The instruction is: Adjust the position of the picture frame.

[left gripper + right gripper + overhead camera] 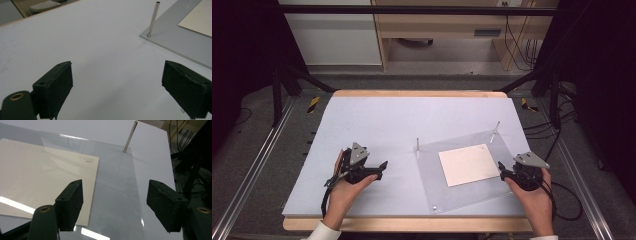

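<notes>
In the high view, a clear, glossy acrylic sheet is lying flat on the right part of the matte white tabletop, and a cream rectangular paper card is resting on its middle; a thin metal pin is standing upright at the sheet's near-left back corner and a second metal pin at its far right corner. The left tool is hovering over bare tabletop, well left of the sheet, while the right tool is sitting at the sheet's right edge, just beside the card. In the left gripper view, the left tool is showing its two blocky, rubbery black jaws standing wide apart with nothing between them, the tube-like pin rising from the sheet's corner ahead. In the right gripper view, the right tool is holding its jaws apart over the reflective sheet, gripping nothing; the card is carrying a small printed line near its corner, too tiny to read.
</notes>
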A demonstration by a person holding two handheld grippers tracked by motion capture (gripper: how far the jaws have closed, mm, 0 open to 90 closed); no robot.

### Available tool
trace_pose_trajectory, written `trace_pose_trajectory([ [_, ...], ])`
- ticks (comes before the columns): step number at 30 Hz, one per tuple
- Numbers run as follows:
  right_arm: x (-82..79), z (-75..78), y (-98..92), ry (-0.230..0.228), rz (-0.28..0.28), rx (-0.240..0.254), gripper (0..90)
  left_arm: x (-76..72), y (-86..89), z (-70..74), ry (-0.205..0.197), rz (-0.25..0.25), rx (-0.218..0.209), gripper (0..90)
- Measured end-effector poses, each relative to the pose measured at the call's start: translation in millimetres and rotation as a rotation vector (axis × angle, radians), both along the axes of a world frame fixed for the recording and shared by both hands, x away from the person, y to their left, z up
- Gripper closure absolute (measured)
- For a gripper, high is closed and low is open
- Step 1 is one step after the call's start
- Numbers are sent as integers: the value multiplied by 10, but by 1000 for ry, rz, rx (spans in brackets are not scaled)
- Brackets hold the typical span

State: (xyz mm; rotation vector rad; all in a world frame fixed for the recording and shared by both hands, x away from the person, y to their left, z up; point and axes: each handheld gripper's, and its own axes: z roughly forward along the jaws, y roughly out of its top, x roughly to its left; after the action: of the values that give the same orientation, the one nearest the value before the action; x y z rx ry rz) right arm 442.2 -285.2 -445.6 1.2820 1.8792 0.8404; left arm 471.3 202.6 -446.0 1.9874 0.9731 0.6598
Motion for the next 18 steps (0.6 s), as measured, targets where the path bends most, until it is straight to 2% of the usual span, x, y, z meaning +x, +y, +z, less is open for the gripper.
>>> trace_pose_trajectory([
  [5,19,37,-18,8,15,-9,333,-9,-32,-19,16,-5,20,125],
  [7,22,32,-44,34,19,-5,340,3,-39,-22,33,-8,36,129],
  [9,53,49,-73,96,23,-25,342,27,-60,2,51,-17,58,146],
  [11,67,71,-77,103,24,-32,342,56,-102,61,69,-38,83,147],
  [12,108,140,-81,119,24,-38,341,73,-134,90,70,-46,91,146],
  [13,108,140,-81,119,24,-38,341,94,-173,116,72,-55,94,146],
  [14,182,209,-76,132,36,-34,350,121,-211,142,78,-61,93,152],
  [16,226,238,-70,141,41,-40,369,174,-303,188,74,-76,113,156],
  [17,342,282,-70,156,62,-58,395,204,-352,201,72,-89,117,166],
  [18,342,282,-70,156,62,-58,395,232,-399,212,71,-99,114,166],
])
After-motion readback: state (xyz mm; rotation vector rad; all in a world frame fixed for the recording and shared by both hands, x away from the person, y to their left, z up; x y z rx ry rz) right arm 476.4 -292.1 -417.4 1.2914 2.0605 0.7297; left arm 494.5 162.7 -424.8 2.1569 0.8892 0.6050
